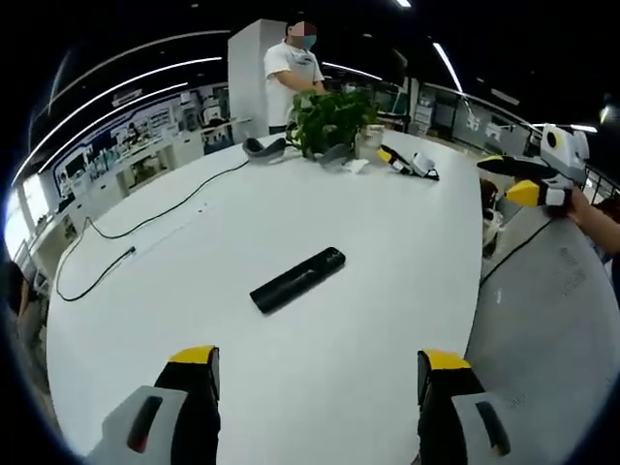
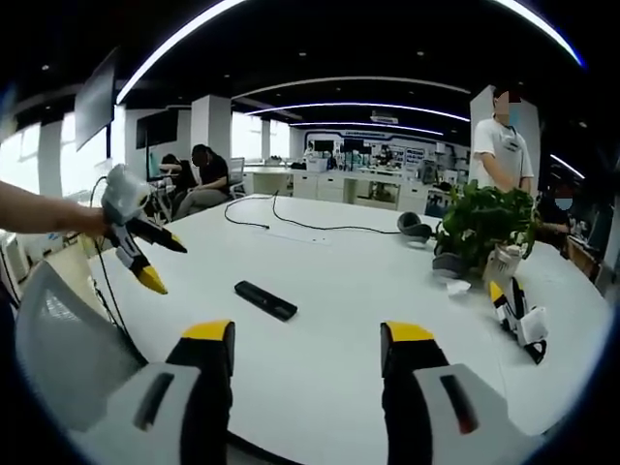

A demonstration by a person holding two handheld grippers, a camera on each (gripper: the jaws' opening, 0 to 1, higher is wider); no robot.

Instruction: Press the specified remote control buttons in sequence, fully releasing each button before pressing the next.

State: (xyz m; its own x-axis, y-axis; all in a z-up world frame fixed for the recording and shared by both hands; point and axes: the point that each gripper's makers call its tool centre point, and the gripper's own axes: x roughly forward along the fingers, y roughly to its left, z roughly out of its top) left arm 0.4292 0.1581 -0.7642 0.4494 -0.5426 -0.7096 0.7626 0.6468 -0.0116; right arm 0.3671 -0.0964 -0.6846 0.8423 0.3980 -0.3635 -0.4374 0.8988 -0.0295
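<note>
A black remote control (image 1: 297, 279) lies flat on the white table (image 1: 368, 223), face up and slanted. My left gripper (image 1: 318, 363) hovers just short of it, jaws wide apart and empty. Off the table's right edge my right gripper (image 1: 506, 180) hangs in a hand, open. In the right gripper view the remote (image 2: 265, 300) lies ahead and a little left of my right gripper (image 2: 308, 336), which holds nothing. My left gripper (image 2: 167, 266) enters from the left in a hand, jaws spread, above the table's near edge.
A potted plant (image 1: 329, 121) (image 2: 480, 218) stands at the far side, with a spare yellow-tipped gripper (image 1: 407, 161) (image 2: 518, 315) and grey headphones (image 1: 263, 147) beside it. A black cable (image 1: 145, 223) runs across the table. A person (image 1: 291, 73) stands behind. A grey chair back (image 2: 58, 339) is close.
</note>
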